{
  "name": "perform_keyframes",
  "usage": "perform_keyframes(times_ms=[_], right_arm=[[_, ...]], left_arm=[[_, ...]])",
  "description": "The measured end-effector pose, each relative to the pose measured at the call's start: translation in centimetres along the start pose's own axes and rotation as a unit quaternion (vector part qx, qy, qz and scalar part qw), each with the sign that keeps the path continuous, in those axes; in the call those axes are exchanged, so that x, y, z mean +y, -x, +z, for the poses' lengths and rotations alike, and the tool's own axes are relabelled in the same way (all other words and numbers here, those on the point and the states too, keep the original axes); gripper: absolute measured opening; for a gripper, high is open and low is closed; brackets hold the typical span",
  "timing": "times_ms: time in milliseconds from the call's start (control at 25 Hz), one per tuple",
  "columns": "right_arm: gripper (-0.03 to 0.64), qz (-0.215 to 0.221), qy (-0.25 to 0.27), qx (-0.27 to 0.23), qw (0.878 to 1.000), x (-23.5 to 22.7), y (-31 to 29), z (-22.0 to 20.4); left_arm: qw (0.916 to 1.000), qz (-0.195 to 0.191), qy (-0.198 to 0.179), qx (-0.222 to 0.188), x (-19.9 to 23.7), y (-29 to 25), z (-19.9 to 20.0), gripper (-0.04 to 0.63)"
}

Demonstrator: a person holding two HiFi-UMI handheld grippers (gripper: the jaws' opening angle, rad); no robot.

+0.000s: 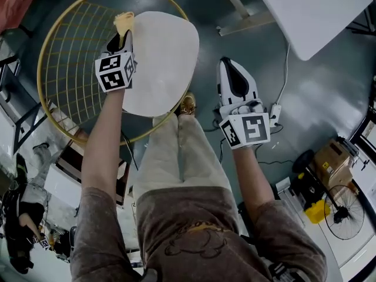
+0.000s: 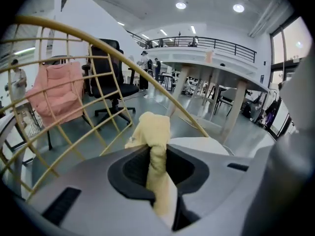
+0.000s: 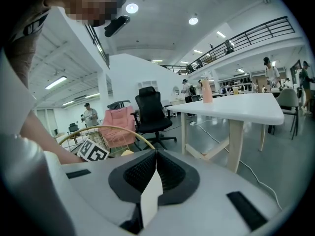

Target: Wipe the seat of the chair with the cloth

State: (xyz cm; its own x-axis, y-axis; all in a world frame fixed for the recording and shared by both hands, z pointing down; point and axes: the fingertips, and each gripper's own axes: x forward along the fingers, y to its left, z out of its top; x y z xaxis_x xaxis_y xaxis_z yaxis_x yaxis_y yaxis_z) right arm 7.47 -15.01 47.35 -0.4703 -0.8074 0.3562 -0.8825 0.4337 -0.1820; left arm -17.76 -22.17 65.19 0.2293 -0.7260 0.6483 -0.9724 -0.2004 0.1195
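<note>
The chair has a round gold wire back and a white seat. My left gripper hovers over the seat's left edge, shut on a yellow cloth that sticks out past its tips. In the left gripper view the cloth is pinched between the jaws of the left gripper, with the gold wire back and the seat beyond. My right gripper stays right of the chair above the floor; in its own view the right gripper is shut with nothing in it.
A white table stands at the far right, with a power strip and cable on the floor below it. My legs and a shoe are by the seat's near edge. A black office chair and a pink chair stand beyond.
</note>
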Motion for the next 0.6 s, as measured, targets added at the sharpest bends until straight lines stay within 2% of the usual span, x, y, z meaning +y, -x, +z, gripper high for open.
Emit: perform_keyframes(times_ms=[240,360,480,600], right_arm=[[0.028,0.01,-0.004,0.009,1.0,0.8,-0.5,-0.7],[0.028,0.02,-0.001,0.014,1.0,2.1,0.6,-1.3],[0.028,0.025,0.001,0.016,1.0,3.2,2.9,-2.0],[0.028,0.021,0.002,0.018,1.0,2.7,3.2,-2.0]], left_arm=[[0.9992,0.005,-0.008,0.038,0.9,-2.9,-2.0,0.078],[0.9986,0.004,-0.01,0.051,0.8,-2.4,-3.0,0.078],[0.9984,0.004,0.008,0.055,0.1,-0.8,-4.2,0.078],[0.9976,-0.005,0.03,0.062,-0.9,-1.3,-4.5,0.078]])
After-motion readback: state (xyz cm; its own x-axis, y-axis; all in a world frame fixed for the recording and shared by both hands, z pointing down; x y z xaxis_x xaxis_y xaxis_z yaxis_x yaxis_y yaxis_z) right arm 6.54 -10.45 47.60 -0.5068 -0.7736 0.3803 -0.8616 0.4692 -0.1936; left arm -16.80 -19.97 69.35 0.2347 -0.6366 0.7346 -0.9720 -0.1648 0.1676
